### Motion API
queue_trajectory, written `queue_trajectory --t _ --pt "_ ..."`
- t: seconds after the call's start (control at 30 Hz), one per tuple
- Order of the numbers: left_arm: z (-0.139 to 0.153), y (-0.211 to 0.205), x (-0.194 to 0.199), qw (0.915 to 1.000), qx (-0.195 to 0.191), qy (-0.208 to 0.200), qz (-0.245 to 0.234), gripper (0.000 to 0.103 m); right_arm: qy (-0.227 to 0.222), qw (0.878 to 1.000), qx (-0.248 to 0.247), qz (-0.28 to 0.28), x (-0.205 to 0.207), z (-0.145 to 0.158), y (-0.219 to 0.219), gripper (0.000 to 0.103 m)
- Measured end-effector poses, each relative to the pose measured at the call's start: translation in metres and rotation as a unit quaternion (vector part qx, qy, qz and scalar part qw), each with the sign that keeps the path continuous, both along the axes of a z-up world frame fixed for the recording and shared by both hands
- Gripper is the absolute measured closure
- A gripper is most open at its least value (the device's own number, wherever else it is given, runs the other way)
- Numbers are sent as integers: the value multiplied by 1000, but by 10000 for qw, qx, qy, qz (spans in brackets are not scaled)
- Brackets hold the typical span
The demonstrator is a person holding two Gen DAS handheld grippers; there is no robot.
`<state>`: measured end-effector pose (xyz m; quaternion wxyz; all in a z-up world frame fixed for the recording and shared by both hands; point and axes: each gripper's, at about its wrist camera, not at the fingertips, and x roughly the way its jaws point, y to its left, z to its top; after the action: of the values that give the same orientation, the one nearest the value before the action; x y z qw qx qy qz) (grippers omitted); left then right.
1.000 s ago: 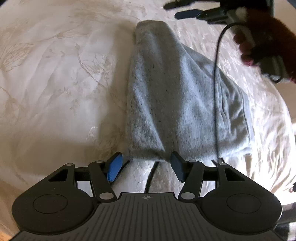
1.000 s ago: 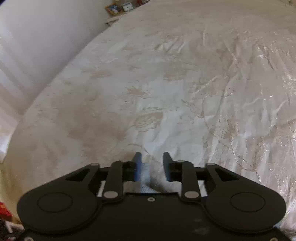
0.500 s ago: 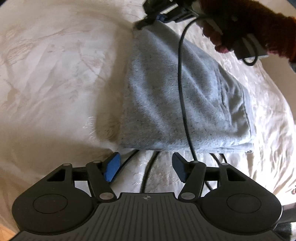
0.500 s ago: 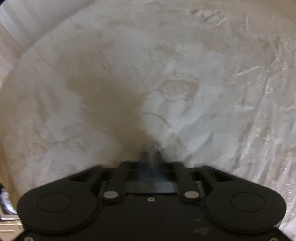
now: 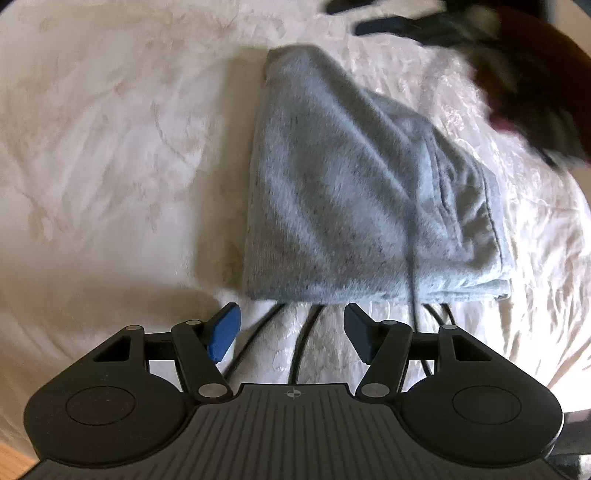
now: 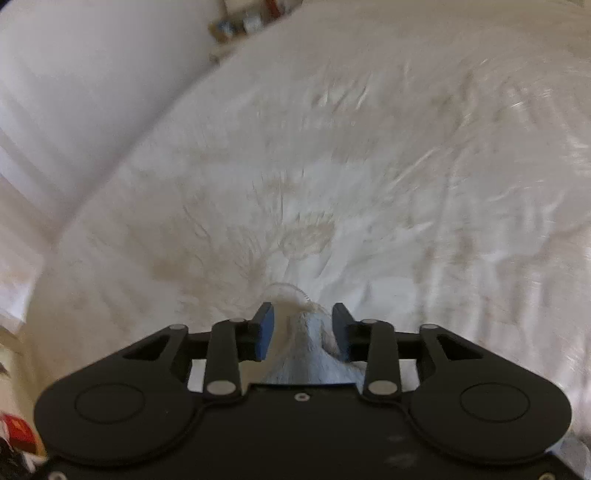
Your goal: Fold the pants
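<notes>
The grey pants point(image 5: 354, 199) lie folded in a thick bundle on the white bedspread point(image 5: 110, 147). My left gripper point(image 5: 291, 330) is open and empty, just short of the bundle's near edge. My right gripper point(image 5: 373, 22) shows blurred at the top of the left wrist view, above the bundle's far end. In the right wrist view that gripper point(image 6: 301, 330) is open, with the far tip of the pants point(image 6: 314, 354) lying between its fingers, not pinched.
Black cables point(image 5: 303, 332) run over the bedspread under my left gripper. A white wall point(image 6: 74, 74) and a shelf with small items point(image 6: 251, 18) lie beyond the bed. The bed's edge is at the left point(image 6: 22, 325).
My right gripper was shut on the far tip of the pants half a second ago; it has opened and lifted away. The left gripper stayed open at the near edge.
</notes>
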<state>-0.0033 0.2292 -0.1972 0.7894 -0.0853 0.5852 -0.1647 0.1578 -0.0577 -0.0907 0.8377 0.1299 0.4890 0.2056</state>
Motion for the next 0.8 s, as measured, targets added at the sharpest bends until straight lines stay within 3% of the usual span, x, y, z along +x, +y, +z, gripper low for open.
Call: queue_trajectory --t 0.1,0.2,0.43,0.63,0.73,0.8 --pt "16 3 4 9997 29 -244 26 42 -248 9993 230 -168 -39 27 -38 51" --pt "31 6 10 9988 65 -470 101 42 -346 9986 186 -343 -88 43 -76 46" --pt "41 -15 37 9968 123 -782 -97 42 245 9950 -333 -914 -185 26 -136 38" --pt "18 -50 47 9954 419 -653 -561 42 523 9893 -243 -1340 -205 -6 -155 32" --pt "-6 -57 41 9947 588 -303 -789 40 582 9883 -93 -1403 -195 -21 -163 26" --pt "-14 -55 38 9957 571 -246 -681 38 635 9882 -6 -1392 -187 -29 -166 24"
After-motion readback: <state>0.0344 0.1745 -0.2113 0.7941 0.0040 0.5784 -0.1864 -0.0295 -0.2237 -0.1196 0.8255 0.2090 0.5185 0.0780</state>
